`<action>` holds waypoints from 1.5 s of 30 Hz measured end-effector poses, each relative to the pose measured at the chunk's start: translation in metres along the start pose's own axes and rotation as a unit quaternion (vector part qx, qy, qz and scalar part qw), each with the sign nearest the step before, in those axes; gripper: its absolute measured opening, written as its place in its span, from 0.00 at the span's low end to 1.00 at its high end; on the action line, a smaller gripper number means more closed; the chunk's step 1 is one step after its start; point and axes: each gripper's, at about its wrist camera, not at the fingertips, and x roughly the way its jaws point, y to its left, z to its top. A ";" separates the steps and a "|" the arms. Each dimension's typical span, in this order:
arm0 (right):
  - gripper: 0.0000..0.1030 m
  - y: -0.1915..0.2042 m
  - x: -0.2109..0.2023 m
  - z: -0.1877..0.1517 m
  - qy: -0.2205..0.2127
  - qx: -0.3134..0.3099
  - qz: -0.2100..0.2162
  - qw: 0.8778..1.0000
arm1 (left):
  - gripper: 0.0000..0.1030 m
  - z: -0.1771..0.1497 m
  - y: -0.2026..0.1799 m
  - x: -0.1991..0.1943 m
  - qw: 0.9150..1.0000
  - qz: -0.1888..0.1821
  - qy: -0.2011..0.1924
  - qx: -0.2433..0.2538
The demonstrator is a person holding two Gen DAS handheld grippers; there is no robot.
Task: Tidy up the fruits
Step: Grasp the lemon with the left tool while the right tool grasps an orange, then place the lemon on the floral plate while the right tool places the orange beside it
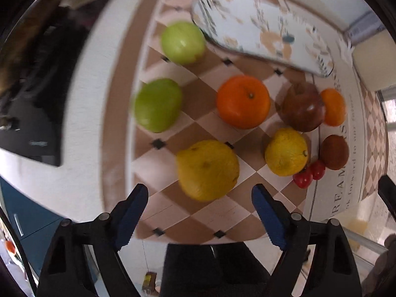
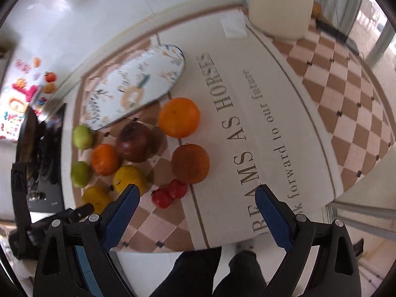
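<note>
Loose fruit lies on a checkered mat (image 1: 198,84) by an oval floral plate (image 1: 262,28): two green apples (image 1: 182,42) (image 1: 158,105), an orange (image 1: 243,101), a dark red apple (image 1: 303,107) and small red fruits (image 1: 308,174). My left gripper (image 1: 199,193) points down, open, just above a large yellow fruit (image 1: 208,169); its pads touch nothing. A second yellow fruit (image 1: 286,151) lies to the right. My right gripper (image 2: 197,190) is open over the mat, with the red fruits (image 2: 169,193) and a brownish orange (image 2: 190,163) just beyond its fingertips. The plate (image 2: 136,86) holds nothing.
A black flat device (image 1: 37,99) lies left of the mat. A cream cylinder (image 2: 279,5) stands at the mat's far edge. Printed lettering (image 2: 237,128) runs across the mat's white band. A person's dark trouser legs (image 2: 210,272) are below the grippers.
</note>
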 end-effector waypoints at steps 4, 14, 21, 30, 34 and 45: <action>0.88 -0.002 0.031 0.014 0.026 0.014 -0.005 1.000 | 0.83 0.011 -0.006 0.023 1.000 -0.005 0.022 0.007; 0.74 0.004 0.095 0.035 0.088 0.033 -0.002 0.996 | 0.59 0.028 -0.010 0.044 1.000 0.011 0.018 0.022; 0.54 0.014 0.110 0.031 0.098 0.026 -0.010 0.995 | 0.59 0.023 -0.021 0.040 0.998 0.014 0.009 0.054; 0.53 0.034 0.056 0.032 0.050 -0.004 0.008 0.999 | 0.59 0.037 -0.055 -0.038 0.996 -0.044 -0.027 0.068; 0.53 0.046 0.027 0.058 0.021 -0.026 0.038 0.999 | 0.59 0.075 -0.079 -0.083 0.993 -0.061 -0.070 0.079; 0.53 0.107 0.105 0.188 0.050 -0.129 0.049 0.989 | 0.59 0.235 -0.078 -0.030 0.996 -0.089 -0.010 -0.003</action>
